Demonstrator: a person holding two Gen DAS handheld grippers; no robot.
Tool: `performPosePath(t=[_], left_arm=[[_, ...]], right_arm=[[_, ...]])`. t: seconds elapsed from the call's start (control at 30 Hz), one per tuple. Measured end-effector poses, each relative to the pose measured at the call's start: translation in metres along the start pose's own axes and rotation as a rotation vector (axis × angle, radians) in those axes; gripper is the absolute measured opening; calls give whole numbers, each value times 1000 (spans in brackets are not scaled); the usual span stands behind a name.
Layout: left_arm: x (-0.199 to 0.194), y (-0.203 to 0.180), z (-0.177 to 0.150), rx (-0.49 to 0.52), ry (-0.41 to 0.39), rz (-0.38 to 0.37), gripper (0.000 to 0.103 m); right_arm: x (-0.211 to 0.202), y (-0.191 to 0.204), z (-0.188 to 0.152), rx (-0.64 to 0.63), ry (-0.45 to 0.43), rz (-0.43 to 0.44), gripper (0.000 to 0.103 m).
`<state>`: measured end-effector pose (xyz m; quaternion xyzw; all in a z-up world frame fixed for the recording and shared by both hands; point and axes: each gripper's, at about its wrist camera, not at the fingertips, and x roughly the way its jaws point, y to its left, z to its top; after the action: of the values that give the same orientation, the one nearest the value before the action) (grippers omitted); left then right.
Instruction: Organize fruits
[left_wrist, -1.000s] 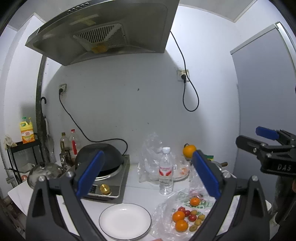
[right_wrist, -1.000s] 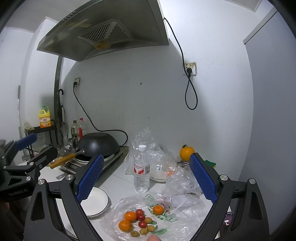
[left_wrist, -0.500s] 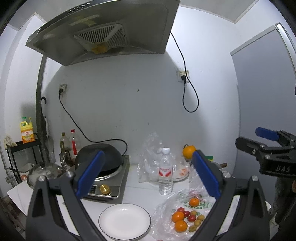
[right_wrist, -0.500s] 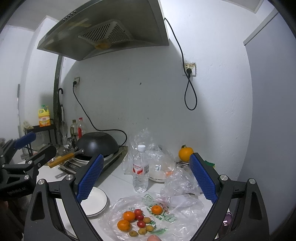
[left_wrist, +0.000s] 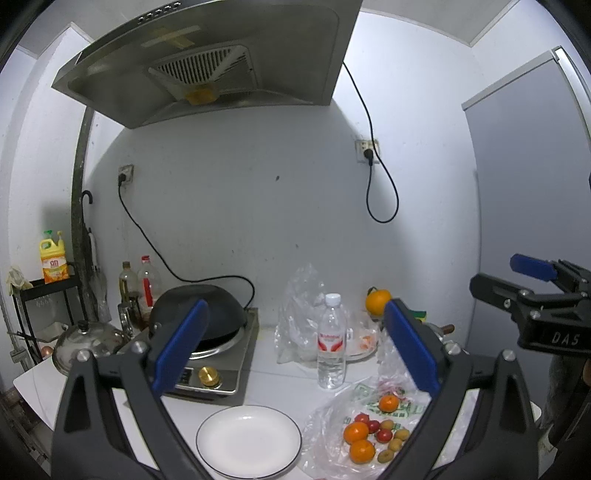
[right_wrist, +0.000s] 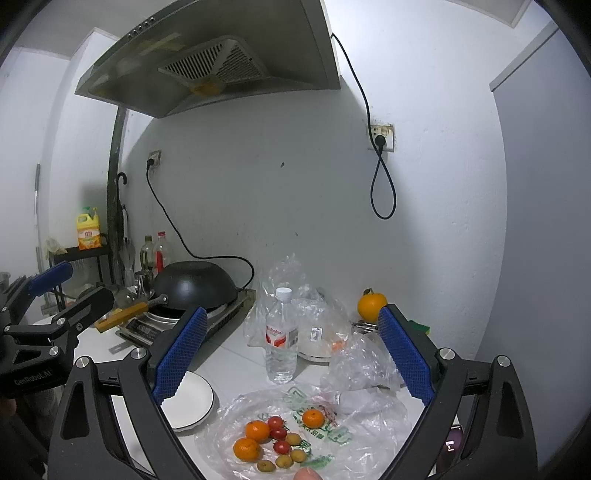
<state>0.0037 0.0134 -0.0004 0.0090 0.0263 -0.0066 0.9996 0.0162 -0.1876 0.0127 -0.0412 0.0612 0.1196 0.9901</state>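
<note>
the fruits (right_wrist: 275, 439) lie on a plastic bag (right_wrist: 332, 435) just below the right gripper (right_wrist: 291, 356), nearer than the left gripper (left_wrist: 291, 350). both grippers hang spread and empty; the white plate (left_wrist: 248, 441) sits under the left.

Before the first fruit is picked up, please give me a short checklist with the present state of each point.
1. Left tongs open and holding nothing: ok.
2. Right tongs open and holding nothing: ok.
3. White plate bare, ready for fruit: ok.
4. Fruits lie exposed on the plastic bag, not wrapped: ok.
5. Tangerines and cherry tomatoes apart enough for a single grasp: not ok, they touch.
6. Water bottle standing clear of the fruit: ok.
</note>
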Motion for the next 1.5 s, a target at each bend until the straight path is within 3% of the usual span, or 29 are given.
performPosePath(t=[0.8, 1.1, 1.37, 1.5], left_arm=[[15, -6, -4, 7, 31, -36, 97], [40, -22, -23, 35, 104, -60, 97], [73, -38, -55, 51, 215, -74, 97], [90, -49, -75, 76, 281, -86, 97]], right_arm=[[14, -8, -1, 4, 40, 24, 95], [32, -23, -19, 7, 89, 34, 95], [59, -42, -49, 5, 168, 28, 94], [72, -48, -63, -5, 228, 24, 86]])
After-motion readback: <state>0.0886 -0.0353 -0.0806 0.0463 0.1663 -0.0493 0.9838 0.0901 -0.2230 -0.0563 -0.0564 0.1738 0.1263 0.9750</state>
